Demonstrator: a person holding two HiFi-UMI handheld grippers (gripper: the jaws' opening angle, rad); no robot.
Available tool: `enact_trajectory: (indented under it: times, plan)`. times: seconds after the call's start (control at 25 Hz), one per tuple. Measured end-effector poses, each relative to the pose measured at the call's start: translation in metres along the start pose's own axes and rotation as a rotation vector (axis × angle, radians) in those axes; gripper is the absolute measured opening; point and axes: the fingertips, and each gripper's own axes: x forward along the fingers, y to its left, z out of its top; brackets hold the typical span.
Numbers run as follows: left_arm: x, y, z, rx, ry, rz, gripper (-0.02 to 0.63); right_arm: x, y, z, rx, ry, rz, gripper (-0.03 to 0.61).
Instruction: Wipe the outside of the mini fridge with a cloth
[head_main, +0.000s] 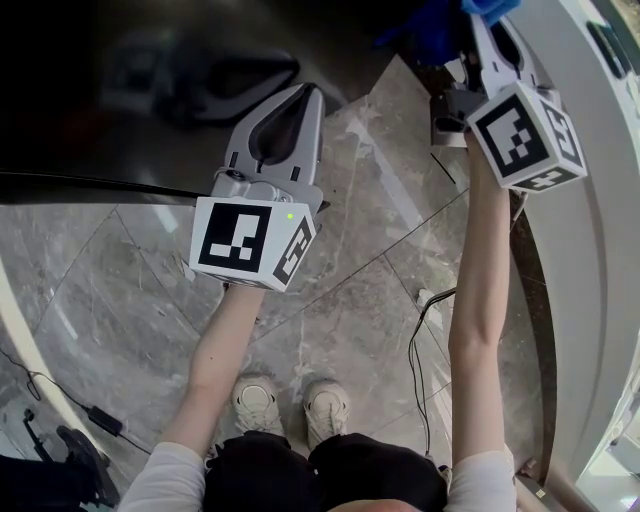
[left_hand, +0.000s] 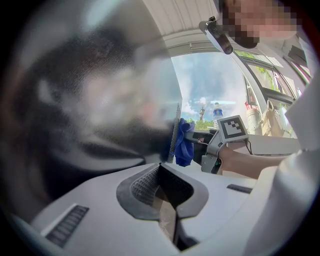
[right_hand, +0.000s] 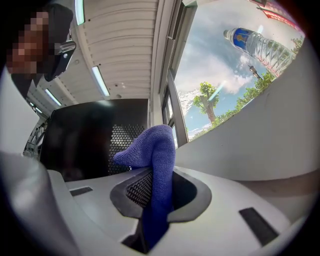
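Note:
The mini fridge (head_main: 150, 60) is a glossy black box at the top left of the head view. It fills the left of the left gripper view as a blurred dark face (left_hand: 90, 115). In the right gripper view its dark side and perforated grille (right_hand: 107, 137) stand just ahead. My right gripper (head_main: 490, 25) is raised at the top right, shut on a blue cloth (right_hand: 156, 160) that sticks up out of the jaws. The cloth (left_hand: 184, 142) hangs close beside the fridge's edge. My left gripper (head_main: 305, 95) points at the fridge, its jaws together and holding nothing.
A white curved counter (head_main: 590, 250) runs down the right side, with a water bottle (right_hand: 262, 47) on its ledge. A black cable (head_main: 420, 330) trails over the marble floor by my feet. A power adapter (head_main: 100, 418) lies at the lower left.

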Motion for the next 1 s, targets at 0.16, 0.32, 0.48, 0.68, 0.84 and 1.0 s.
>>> enact_trajectory:
  times: [0.16,0.32,0.48,0.68,0.84,1.0]
  plan:
    - [-0.003,0.001,0.003,0.002,-0.003,0.008,0.005,-0.002,-0.001,0.001,0.0,-0.001,-0.014,0.08]
    - [-0.012,0.003,0.012,0.01,-0.014,0.021,0.005,-0.011,0.006,0.006,0.013,-0.018,-0.018,0.08]
    - [-0.028,0.001,0.023,0.017,-0.031,0.035,0.005,-0.029,0.029,0.014,0.039,-0.038,0.008,0.08]
    - [-0.067,-0.001,0.037,0.016,-0.047,0.078,0.005,-0.054,0.089,0.019,0.065,-0.053,0.11,0.08]
    - [-0.115,0.006,0.043,0.018,-0.055,0.155,0.005,-0.076,0.151,0.011,0.101,-0.035,0.201,0.08]
    - [-0.165,0.027,0.046,0.045,-0.061,0.249,0.005,-0.09,0.214,-0.014,0.149,0.022,0.311,0.08]
